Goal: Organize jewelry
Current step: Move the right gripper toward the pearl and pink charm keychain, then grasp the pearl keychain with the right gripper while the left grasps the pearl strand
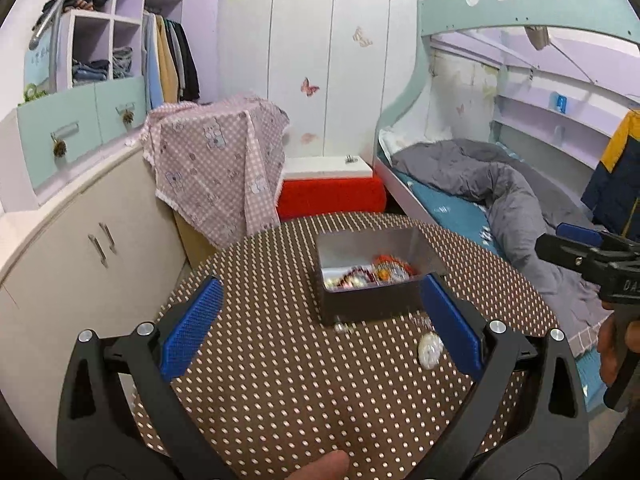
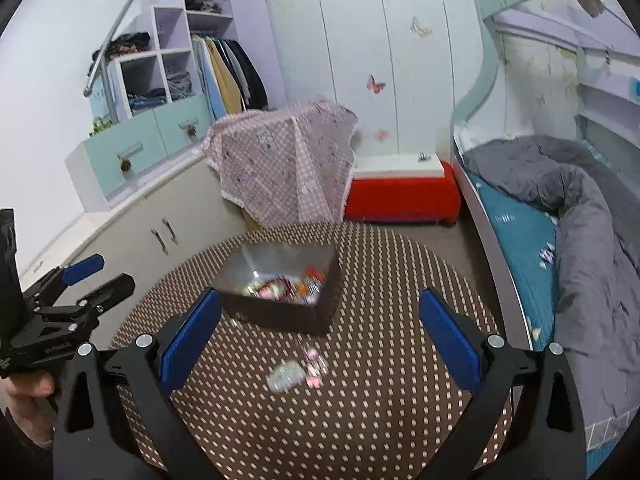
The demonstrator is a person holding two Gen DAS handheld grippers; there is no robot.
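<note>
Jewelry box (image 1: pixel 370 276) sits mid-bench (image 1: pixel 280 380), trinkets inside. Your left claw (image 1: pixel 320 320) and right claw (image 2: pixel 320 330) both hang spread and empty. Only your right view shows the pink piece (image 2: pixel 314 366) beside the pale one (image 2: pixel 286 376).
</note>
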